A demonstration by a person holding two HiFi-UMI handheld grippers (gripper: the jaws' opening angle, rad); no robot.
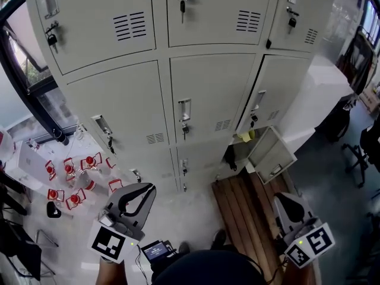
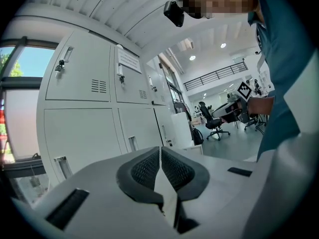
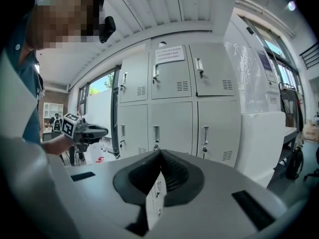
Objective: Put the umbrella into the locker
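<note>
A slatted wooden platform (image 1: pixel 246 206) was laid on the floor before the locker bank (image 1: pixel 208 94), with red-and-white items (image 1: pixel 71 180) scattered at the left. One bottom compartment was found open, its door (image 1: pixel 272 154) swung out rightward. A dark shape, apparently the umbrella (image 1: pixel 230 157), was seen at its mouth, below a yellow item (image 1: pixel 246 136). The left gripper (image 1: pixel 148 189) and right gripper (image 1: pixel 284 198) were held pressed together, empty.

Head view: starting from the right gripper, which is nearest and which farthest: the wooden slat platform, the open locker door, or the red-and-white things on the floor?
From the right gripper:
1. Wooden slat platform, on the floor just to its left.
2. Open locker door, ahead, in the bottom row.
3. Red-and-white things, far off on the floor at the left.
</note>
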